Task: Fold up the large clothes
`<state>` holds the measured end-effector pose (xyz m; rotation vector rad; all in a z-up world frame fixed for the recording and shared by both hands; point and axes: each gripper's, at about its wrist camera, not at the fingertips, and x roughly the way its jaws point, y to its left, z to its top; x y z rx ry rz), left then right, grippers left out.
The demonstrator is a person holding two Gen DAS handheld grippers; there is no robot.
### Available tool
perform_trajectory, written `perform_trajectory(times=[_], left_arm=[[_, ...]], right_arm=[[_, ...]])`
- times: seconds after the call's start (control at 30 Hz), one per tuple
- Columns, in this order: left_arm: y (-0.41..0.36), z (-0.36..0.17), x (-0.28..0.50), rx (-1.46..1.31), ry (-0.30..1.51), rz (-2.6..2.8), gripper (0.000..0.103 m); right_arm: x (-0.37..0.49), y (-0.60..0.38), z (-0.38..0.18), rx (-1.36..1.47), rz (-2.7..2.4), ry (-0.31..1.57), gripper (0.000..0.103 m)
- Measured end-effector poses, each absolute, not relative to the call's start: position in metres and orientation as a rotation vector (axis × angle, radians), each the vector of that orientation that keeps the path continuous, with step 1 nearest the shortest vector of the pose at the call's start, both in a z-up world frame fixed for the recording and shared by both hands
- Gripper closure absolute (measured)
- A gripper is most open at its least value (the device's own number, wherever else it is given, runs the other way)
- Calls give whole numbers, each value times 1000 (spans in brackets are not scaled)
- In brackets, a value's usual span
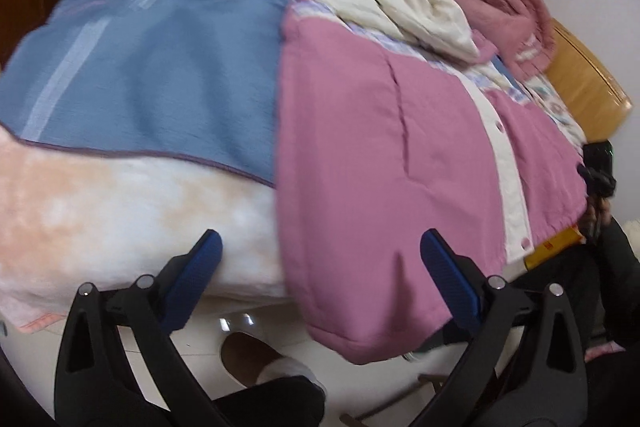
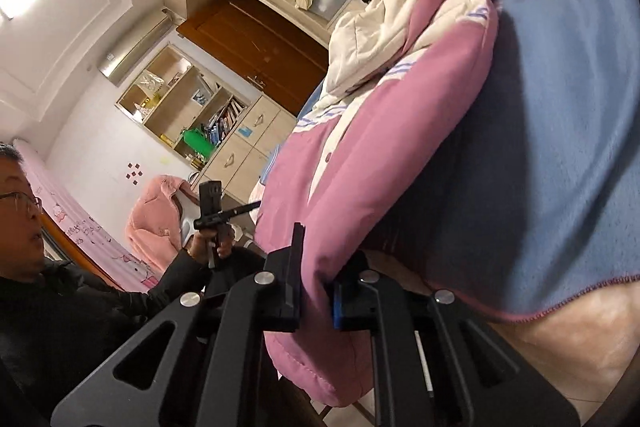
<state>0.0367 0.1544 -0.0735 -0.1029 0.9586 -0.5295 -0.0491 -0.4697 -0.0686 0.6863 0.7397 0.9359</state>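
Pinched between the right gripper (image 2: 316, 301)'s closed-in fingers is the hem of the pink jacket (image 2: 360, 155), which spreads across the bed ahead. Left gripper (image 1: 320, 267) hovers with fingers wide apart above the jacket's near edge, seemingly not touching.

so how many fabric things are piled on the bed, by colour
pink: 2, the pink padded jacket with cream button strip and the bunched dusty-pink padded garment
cream: 1, the crumpled cream garment
blue: 1, the blue woven blanket
peach: 1, the fluffy peach-and-white blanket
total: 5
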Motion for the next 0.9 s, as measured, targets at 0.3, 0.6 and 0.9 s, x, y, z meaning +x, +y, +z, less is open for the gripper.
perform_trajectory(times=[0.3,0.6,0.9], left_arm=[[122,-94,42,-75,1014,-592,35],[134,-88,40,-186,1024,-663,86],[137,-97,37,-121,1080,-574,26]], right_arm=[[-50,-467,-69,680,931,744,92],[-42,-455,-84,633,864,879,92],[-42,-451,-99,619,830,972,53]])
